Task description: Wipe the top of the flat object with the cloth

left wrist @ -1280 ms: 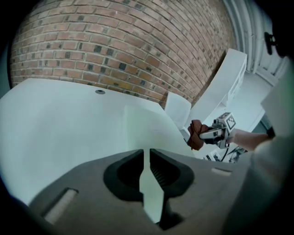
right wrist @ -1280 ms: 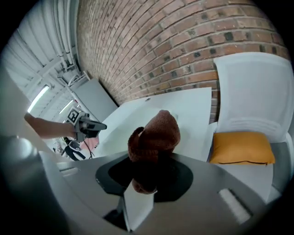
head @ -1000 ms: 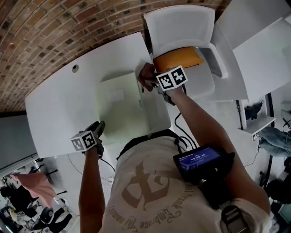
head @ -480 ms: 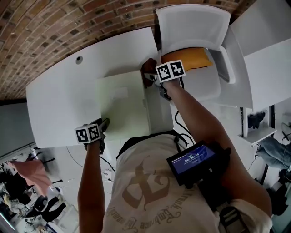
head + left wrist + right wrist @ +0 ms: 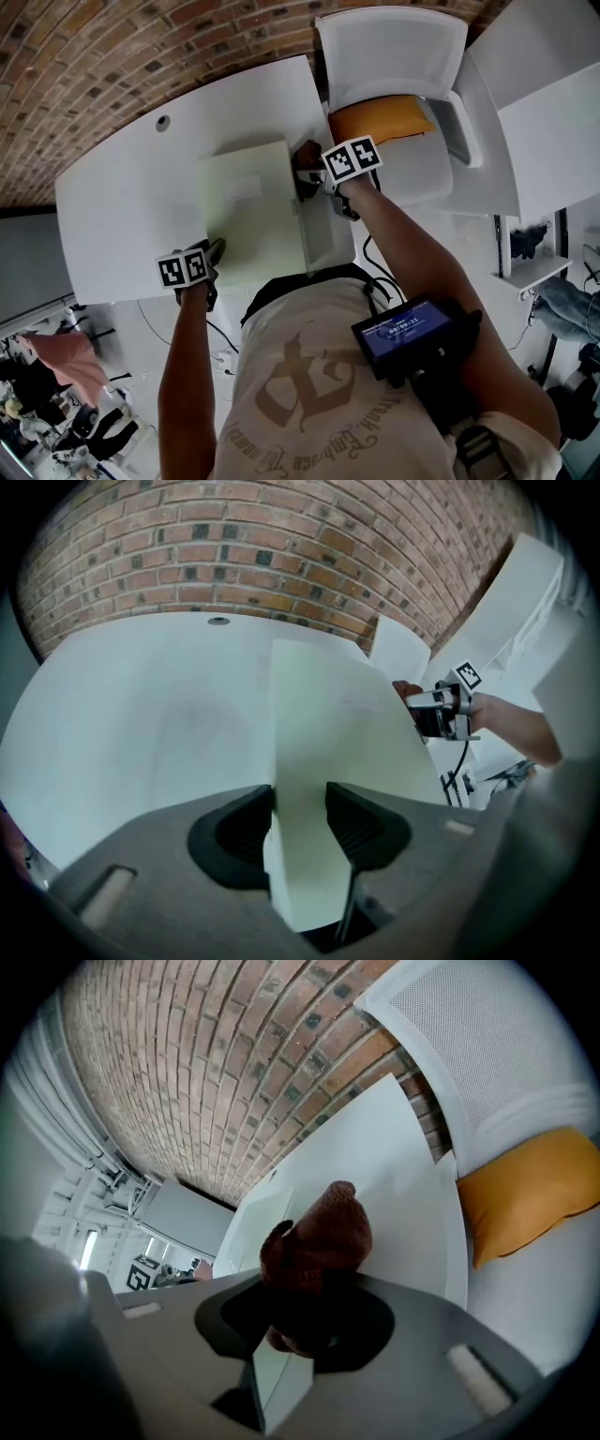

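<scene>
**Status: cloth at panel edge, panel corner between left jaws**

The flat object, a pale green panel [image 5: 248, 211], lies flat on the white worktop [image 5: 122, 197], in front of the person. A brick wall [image 5: 234, 546] stands behind the worktop.

Left gripper [image 5: 214, 251]: positioned at the panel's near left corner and pointing steeply down. Its jaws stand apart and have just been opening. In the left gripper view, the panel's corner lies in the gap between them. The left pad sits just beside the panel's left edge. No firm grip on the panel is evident.

Right gripper [image 5: 305, 178]: clamped on a bunched brown cloth [image 5: 306, 152]. In the right gripper view, the cloth [image 5: 319, 1232] fills the jaw gap and bulges out ahead of the jaws. The cloth is at the panel's right edge, towards the far end. Contact between the cloth and the panel's top cannot be confirmed.

A white chair [image 5: 389, 47] with an orange cushion [image 5: 380, 120] stands just beyond the right gripper.
</scene>
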### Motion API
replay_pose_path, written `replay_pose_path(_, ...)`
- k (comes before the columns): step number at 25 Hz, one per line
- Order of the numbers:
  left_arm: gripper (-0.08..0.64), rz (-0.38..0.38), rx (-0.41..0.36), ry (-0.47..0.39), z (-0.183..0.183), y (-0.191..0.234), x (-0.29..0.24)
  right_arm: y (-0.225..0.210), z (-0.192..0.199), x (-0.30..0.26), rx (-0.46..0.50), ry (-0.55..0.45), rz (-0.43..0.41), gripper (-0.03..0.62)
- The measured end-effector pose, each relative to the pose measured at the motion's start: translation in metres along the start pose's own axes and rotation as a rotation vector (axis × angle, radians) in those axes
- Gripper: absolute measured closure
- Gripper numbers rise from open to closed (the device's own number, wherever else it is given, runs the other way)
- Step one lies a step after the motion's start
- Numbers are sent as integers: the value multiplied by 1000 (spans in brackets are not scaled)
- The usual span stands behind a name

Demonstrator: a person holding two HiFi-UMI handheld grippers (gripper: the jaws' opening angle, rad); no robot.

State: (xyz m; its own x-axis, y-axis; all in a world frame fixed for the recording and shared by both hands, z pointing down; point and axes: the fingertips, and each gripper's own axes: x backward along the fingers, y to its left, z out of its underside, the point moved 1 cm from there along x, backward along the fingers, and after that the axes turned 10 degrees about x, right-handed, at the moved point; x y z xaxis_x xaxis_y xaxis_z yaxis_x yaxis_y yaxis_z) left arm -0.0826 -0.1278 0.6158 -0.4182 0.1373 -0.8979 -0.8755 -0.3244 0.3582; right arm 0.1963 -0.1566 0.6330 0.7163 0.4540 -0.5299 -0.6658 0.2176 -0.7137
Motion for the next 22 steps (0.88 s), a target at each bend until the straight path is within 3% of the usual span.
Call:
replay_pose_path(8, 368, -24, 0, 2, -2, 2, -2, 34, 64, 8, -45, -7, -46, 485)
replay_pose_path(16, 367, 14, 18, -17, -2, 4, 1, 70, 126, 15, -66, -4, -54, 485)
replay_pose_path(22, 364, 82, 43, -28, -1, 4, 2, 87, 159, 22, -94, -40, -13, 485)
